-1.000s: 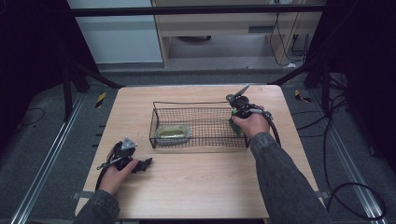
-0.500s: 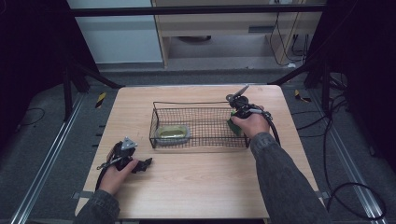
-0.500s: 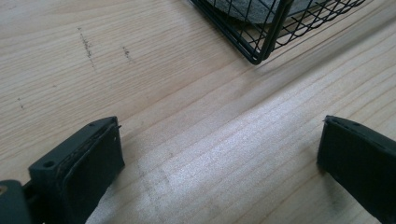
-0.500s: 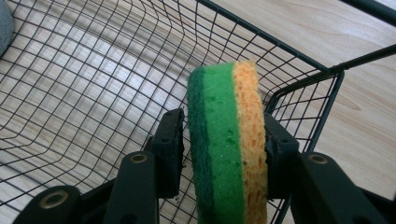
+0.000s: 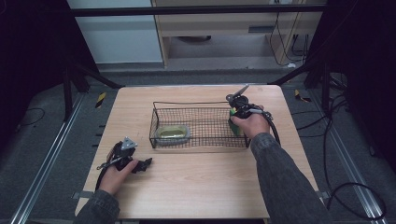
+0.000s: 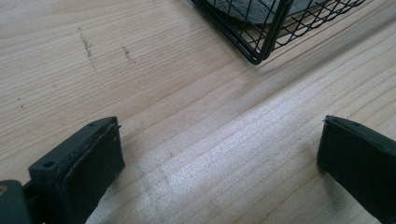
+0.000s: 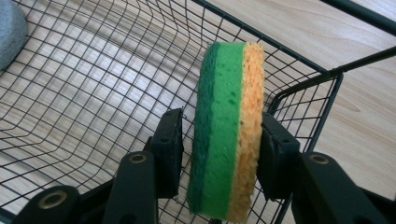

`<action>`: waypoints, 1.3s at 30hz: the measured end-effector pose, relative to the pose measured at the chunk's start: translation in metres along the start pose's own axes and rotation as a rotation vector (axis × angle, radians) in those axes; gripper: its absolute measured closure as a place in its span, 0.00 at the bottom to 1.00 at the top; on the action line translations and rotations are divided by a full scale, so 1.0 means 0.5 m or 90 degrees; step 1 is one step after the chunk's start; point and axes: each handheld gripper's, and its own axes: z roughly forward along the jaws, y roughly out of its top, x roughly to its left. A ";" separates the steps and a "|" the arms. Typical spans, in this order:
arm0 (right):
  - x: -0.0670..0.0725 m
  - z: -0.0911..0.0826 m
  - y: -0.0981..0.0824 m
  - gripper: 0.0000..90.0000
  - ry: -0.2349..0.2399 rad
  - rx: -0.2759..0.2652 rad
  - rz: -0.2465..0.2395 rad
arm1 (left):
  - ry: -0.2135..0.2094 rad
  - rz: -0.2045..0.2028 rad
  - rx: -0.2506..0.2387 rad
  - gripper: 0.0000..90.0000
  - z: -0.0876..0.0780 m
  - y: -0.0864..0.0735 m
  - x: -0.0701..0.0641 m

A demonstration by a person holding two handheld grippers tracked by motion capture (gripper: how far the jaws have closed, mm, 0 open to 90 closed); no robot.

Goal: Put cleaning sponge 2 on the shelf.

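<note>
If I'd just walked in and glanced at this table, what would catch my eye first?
Probably the bright sponge, green on one side and orange on the other, standing on edge between the jaws of the right gripper inside the near right corner of the black wire basket. The jaws have just been opening: a gap shows beside the green face. Next, a grey-rimmed container lies at the basket's left end, while the left gripper rests wide open on the wooden table.

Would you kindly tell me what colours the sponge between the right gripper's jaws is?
The sponge is green on one side and orange-yellow on the other, clearest in the right gripper view.
</note>
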 end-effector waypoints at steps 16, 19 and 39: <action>0.034 -0.009 0.003 0.58 0.021 -0.010 -0.020 | 0.000 0.001 0.001 0.00 0.000 0.000 0.000; 0.039 -0.008 0.005 0.59 0.028 -0.010 -0.020 | -0.001 0.001 0.000 0.00 0.000 0.000 0.000; 0.065 -0.023 -0.003 0.41 0.070 -0.027 -0.017 | -0.001 0.002 0.000 0.00 0.000 0.000 0.001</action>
